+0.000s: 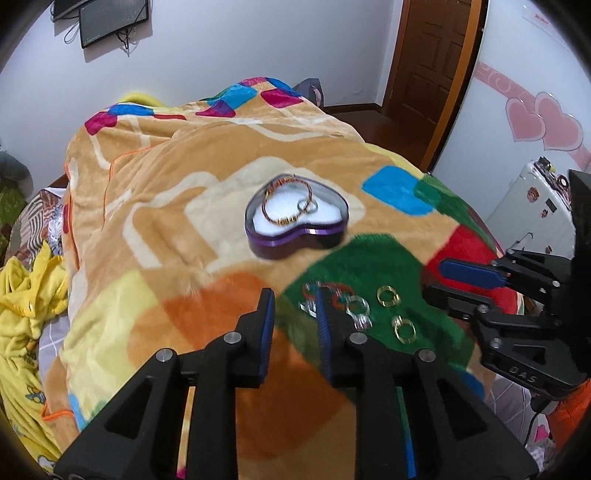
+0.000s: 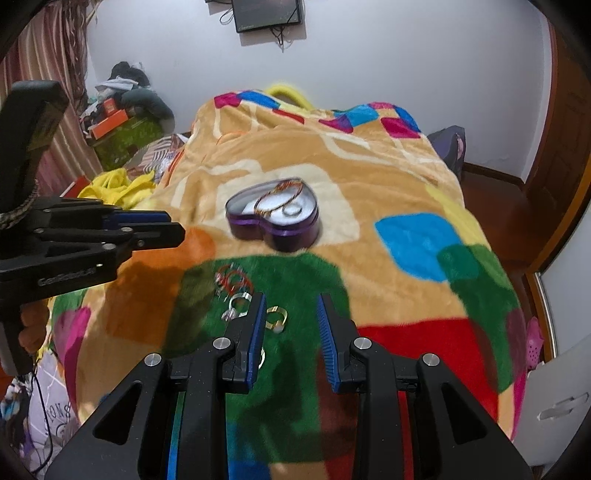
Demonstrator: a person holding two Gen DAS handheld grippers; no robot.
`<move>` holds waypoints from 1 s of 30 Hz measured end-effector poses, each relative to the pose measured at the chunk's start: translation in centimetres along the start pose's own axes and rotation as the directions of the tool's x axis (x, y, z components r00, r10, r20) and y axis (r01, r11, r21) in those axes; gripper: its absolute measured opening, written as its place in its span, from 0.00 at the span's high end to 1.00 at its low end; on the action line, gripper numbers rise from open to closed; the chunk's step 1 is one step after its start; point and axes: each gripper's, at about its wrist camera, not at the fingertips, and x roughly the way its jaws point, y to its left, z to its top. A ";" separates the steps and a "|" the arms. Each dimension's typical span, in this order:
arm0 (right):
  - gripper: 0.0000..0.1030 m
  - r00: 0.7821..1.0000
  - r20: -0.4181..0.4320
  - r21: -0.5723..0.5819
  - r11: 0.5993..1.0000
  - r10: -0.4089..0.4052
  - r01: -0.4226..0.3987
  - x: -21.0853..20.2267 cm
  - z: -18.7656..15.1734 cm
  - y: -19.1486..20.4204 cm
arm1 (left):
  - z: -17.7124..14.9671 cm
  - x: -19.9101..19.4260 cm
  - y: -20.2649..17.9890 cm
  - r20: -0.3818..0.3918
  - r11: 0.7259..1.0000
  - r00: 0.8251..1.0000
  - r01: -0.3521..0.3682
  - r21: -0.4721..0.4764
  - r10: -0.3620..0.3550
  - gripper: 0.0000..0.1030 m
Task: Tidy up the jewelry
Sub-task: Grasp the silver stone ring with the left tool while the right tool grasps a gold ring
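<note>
A purple heart-shaped box with white lining sits open on the blanket; a red-gold bracelet and a silver ring lie in it. On the green patch lie loose rings: red, silver and gold ones. My left gripper is open and empty, hovering just left of them. My right gripper is open and empty above the green patch; a gold ring lies by its left finger, silver and red rings further left.
The colourful fleece blanket covers a bed. Yellow cloth lies at its left side. A wooden door and a white cabinet stand to the right. A monitor hangs on the far wall.
</note>
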 end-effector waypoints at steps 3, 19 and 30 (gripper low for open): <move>0.75 1.000 -0.024 -0.007 1.000 0.011 -0.012 0.6 -0.9 0.7 | -1.2 -0.3 -0.2 -0.006 1.000 1.000 0.004 -0.007 -0.004 0.78; 0.77 0.996 -0.082 -0.067 0.997 0.019 -0.024 2.7 -3.0 1.8 | -3.6 1.8 -1.4 -0.045 0.996 0.996 0.067 -0.063 -0.070 0.78; 0.83 0.999 -0.044 -0.029 0.999 0.015 -0.016 1.8 -2.8 0.5 | -2.7 4.2 -3.5 -0.077 0.992 0.990 0.115 -0.044 -0.118 0.78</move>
